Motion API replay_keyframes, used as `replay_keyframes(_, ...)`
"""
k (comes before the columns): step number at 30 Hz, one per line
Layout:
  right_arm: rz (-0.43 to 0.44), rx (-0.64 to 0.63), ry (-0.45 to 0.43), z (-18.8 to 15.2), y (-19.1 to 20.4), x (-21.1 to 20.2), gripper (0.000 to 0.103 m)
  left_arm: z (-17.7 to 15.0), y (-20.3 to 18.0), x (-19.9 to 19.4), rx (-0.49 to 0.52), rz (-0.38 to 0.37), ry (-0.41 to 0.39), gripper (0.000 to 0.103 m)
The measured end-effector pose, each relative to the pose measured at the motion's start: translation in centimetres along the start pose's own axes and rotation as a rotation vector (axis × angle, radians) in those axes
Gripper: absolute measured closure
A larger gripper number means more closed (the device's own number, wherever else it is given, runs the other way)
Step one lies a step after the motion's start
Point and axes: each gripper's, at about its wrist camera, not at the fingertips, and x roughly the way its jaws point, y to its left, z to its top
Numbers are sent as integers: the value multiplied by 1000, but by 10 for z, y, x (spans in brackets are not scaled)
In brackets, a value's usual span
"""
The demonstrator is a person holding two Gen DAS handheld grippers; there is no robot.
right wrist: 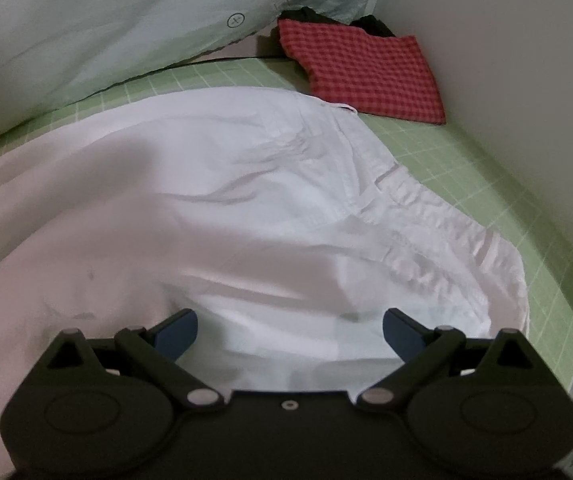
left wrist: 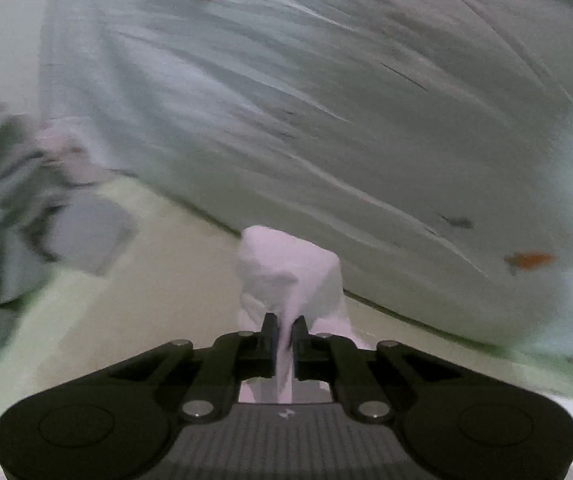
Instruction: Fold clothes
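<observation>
A white garment (right wrist: 222, 184) with a gathered waistband lies spread on the green grid mat (right wrist: 446, 160). In the right wrist view my right gripper (right wrist: 290, 330) stands open just above the cloth near its waistband end, with nothing between its blue pads (right wrist: 178, 334). My left gripper (left wrist: 285, 330) is shut on a bunched fold of the white garment (left wrist: 286, 272), which pokes up ahead of the fingers. The left wrist view is blurred by motion.
A pale crinkled backdrop sheet (left wrist: 326, 100) hangs behind the mat, also seen as the pale sheet (right wrist: 86, 20) at the back. A folded red checked cloth (right wrist: 366, 72) lies at the mat's far right corner by a white wall (right wrist: 506, 60). Grey clothes (left wrist: 14, 200) are piled at left.
</observation>
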Motion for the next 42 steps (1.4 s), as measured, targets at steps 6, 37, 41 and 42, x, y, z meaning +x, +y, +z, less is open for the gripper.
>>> replay_keyframes(6,0,10,15,-4,1,0,3,-47,-48,46,246,9,216,75)
replay_keyframes(37,1,16,41,-5,2,0,3,-38,91,22,-166,223,205,99)
replay_keyframes(41,9,10,31,-5,1,-2,3,-28,117,-8,-233,383,73,99)
replay_keyframes(42,10,9,32,-5,2,-1,3,-29,127,-17,-268,423,46,99)
